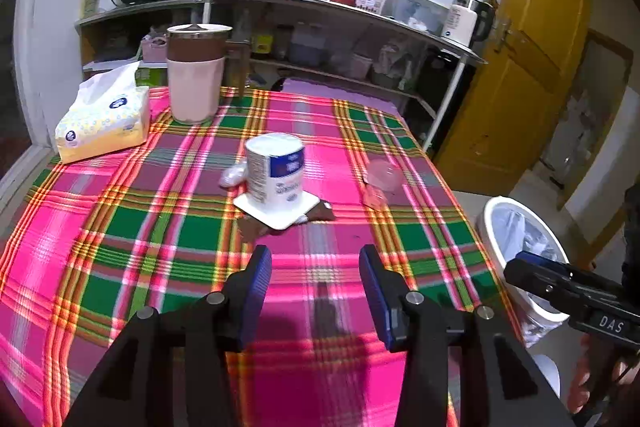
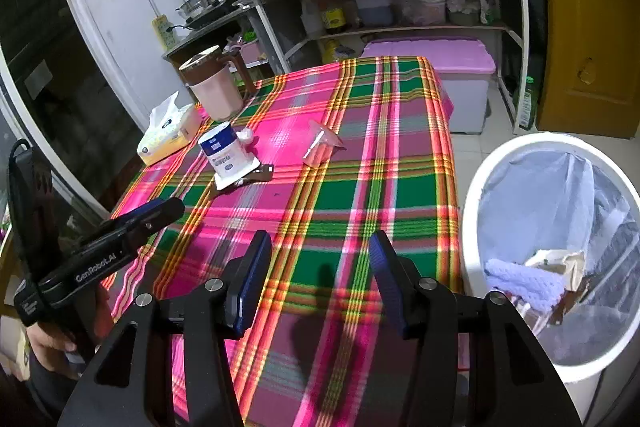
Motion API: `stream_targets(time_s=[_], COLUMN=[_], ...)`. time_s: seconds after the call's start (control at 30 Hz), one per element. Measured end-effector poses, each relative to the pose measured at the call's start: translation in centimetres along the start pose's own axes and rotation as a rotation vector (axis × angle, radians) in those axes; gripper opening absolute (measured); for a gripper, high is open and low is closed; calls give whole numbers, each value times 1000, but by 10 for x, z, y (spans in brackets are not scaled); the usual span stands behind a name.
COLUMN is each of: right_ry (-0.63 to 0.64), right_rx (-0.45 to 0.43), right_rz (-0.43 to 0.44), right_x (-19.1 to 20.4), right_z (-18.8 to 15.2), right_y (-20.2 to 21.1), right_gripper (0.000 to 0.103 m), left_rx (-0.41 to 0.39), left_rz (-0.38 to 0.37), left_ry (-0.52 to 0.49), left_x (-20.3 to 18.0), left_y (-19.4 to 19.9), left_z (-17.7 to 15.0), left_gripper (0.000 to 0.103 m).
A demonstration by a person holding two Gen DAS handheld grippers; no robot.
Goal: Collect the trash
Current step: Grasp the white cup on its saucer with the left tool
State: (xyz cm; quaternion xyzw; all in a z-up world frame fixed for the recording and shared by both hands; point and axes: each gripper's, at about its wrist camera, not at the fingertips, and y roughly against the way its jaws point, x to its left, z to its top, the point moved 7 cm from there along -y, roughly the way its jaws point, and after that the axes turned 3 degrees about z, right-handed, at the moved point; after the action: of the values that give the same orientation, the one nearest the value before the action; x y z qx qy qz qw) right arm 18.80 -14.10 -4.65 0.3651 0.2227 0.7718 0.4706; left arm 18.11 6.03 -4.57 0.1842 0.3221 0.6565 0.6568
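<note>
Both the left gripper (image 1: 315, 287) and right gripper (image 2: 318, 279) hang spread and empty over the plaid worktop (image 2: 360, 195). Clear plastic wrappers (image 2: 322, 145) lie mid-cloth, the lined bin (image 2: 472, 187) beside it; a low, flat pinch seems best.

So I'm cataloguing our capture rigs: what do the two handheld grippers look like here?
Both look alike. The left gripper and right gripper each have a matte black frame with angular cut-outs, silver round pivot pins, and two flat blue ribbed pads. Seen from the side, the left gripper's body carries white "GenRobot.AI" lettering; the right one's shows "DAS". No cables show.
</note>
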Motion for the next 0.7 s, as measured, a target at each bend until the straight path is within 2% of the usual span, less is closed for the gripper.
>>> stream_targets(time_s=[0.1, 0.47, 0.7], right_ry=[-3, -17, -21], right_rx=[3, 19, 33], right_rz=[2, 7, 12], right_x=[1, -1, -2], right_z=[5, 18, 21], right_y=[-6, -26, -39], right_gripper=[52, 52, 52], left_rx=[-5, -6, 24], left_rz=[10, 16, 30], left_ry=[9, 29, 46], left_x=[7, 19, 25], left_y=[-6, -41, -71], left_z=[6, 34, 46], left_gripper=[46, 62, 64])
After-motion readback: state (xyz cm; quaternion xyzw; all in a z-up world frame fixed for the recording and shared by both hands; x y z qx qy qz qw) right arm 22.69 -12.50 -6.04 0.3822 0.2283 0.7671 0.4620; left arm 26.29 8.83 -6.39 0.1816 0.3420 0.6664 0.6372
